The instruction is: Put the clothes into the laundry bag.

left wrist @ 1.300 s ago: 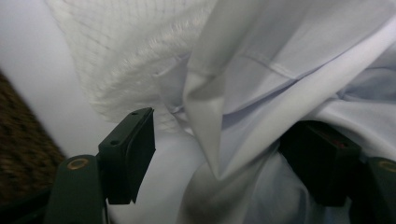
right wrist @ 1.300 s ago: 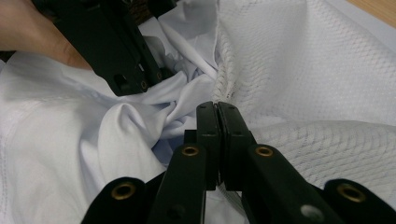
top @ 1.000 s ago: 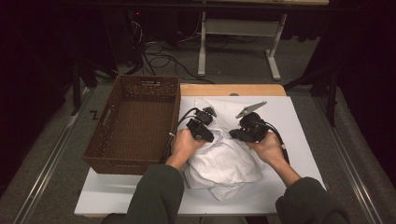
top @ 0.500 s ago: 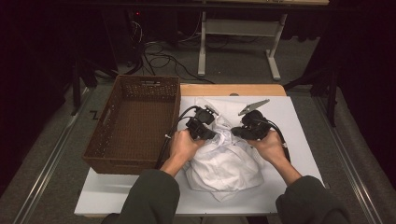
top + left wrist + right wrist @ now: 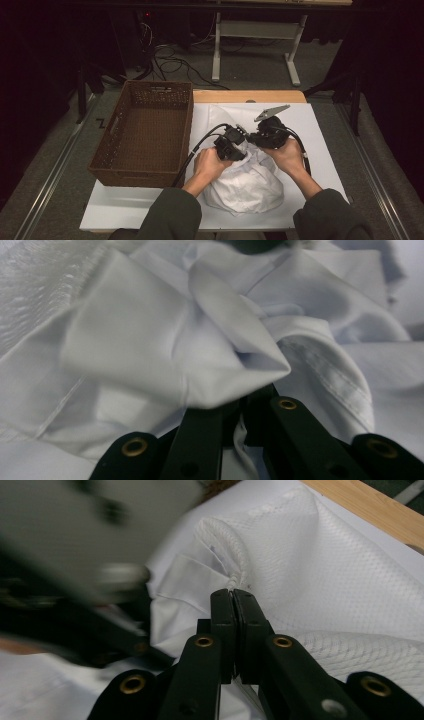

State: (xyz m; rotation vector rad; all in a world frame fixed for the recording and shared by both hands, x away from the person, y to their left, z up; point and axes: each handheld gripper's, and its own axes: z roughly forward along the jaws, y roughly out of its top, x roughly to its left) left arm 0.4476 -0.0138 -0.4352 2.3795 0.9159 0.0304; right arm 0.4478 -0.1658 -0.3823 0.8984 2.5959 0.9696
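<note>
While your left gripper (image 5: 239, 143) has just closed its jaws on a smooth fold, your right gripper (image 5: 233, 594) is clamped on a textured edge of the white cloth (image 5: 248, 179). It sits bunched and creased on the white table (image 5: 320, 120), just right of the wicker basket (image 5: 145, 132).

A white garment (image 5: 247, 180) lies bunched on the white table top (image 5: 320, 125), with a flap raised toward the far edge. The left gripper (image 5: 231, 145) and right gripper (image 5: 269, 134) sit close together over the upper part of the bundle, each held in a hand, cables trailing from both. An empty brown wicker basket (image 5: 145, 132) stands just left of the garment, overhanging the table's left edge.
</note>
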